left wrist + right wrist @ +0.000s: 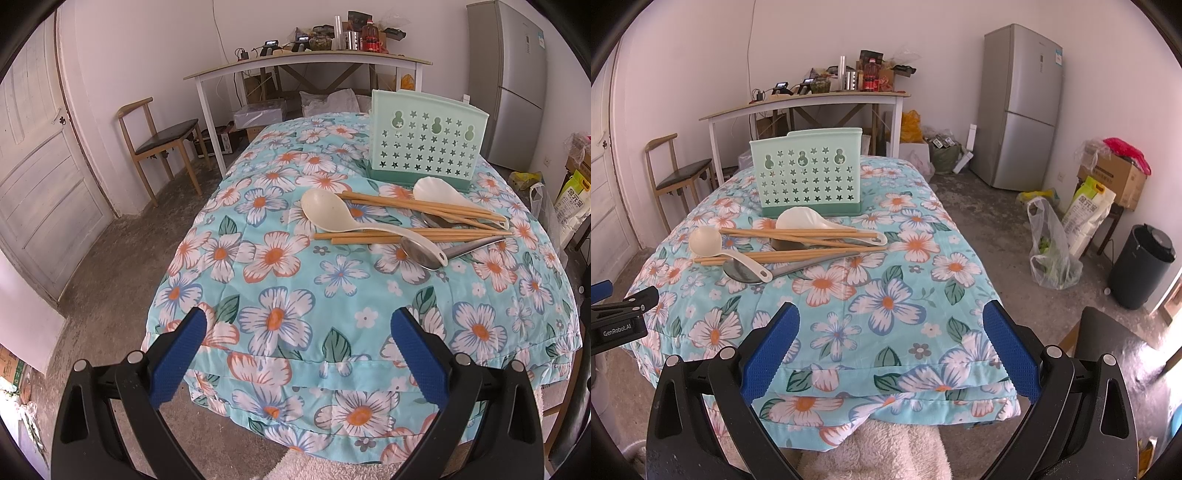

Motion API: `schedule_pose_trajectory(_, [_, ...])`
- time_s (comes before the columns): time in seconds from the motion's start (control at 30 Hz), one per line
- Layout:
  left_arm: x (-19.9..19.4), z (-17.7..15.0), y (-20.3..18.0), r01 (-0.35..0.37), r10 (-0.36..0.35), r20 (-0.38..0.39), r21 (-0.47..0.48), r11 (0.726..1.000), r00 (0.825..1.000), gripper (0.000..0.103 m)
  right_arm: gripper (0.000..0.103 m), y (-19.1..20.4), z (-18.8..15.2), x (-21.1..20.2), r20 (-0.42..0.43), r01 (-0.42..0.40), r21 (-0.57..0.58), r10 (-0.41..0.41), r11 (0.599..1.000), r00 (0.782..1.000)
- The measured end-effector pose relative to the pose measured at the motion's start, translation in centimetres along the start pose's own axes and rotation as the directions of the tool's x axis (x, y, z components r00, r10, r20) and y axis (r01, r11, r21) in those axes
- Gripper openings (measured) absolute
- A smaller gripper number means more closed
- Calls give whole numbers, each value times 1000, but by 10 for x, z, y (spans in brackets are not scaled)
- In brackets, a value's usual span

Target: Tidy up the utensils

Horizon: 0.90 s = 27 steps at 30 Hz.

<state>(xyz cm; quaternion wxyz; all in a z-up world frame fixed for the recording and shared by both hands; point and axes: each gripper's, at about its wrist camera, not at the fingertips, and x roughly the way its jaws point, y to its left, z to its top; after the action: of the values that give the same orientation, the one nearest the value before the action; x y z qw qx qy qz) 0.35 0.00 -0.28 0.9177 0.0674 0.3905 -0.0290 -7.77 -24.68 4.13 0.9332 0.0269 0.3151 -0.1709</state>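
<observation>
A loose pile of utensils lies on the surface, which is covered by a blue floral cloth (280, 284). A cream ladle (332, 212) with a round bowl rests across a bundle of wooden chopsticks (413, 218); the sticks cross at shallow angles rather than lying parallel. A white spoon (439, 192) with a broad bowl sits at the far side of the pile, just beside the rack. Two metal spoons (421, 253) lie partly under the ladle's handle and the chopsticks, so their full shapes cannot be made out.

The mint-green rack (424, 142) stands upright behind the pile, its front wall pierced with star holes and three gourd-shaped cut-outs, on a darker green base. Its inside is hidden from both views.

The left gripper (299, 354) hangs over the near edge of the cloth, fingers spread wide and empty, well apart from the utensils. The right gripper (892, 350) does likewise, its blue fingers (772, 354) parted with nothing between them. The left gripper's tip shows at the left edge of the right wrist view, mostly cut off.
</observation>
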Motion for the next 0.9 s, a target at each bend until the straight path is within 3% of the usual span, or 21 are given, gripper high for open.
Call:
schedule_pose_trajectory(0.53, [0, 2, 2, -4, 4, 0, -1, 1000, 1000, 98, 95, 0, 2, -5, 3, -2, -1, 2, 1000, 1000])
schedule_pose_trajectory(0.9, [23, 5, 12, -1, 0, -61, -18, 1000, 998, 98, 95, 11, 6, 12, -29, -40, -20, 39, 999, 999])
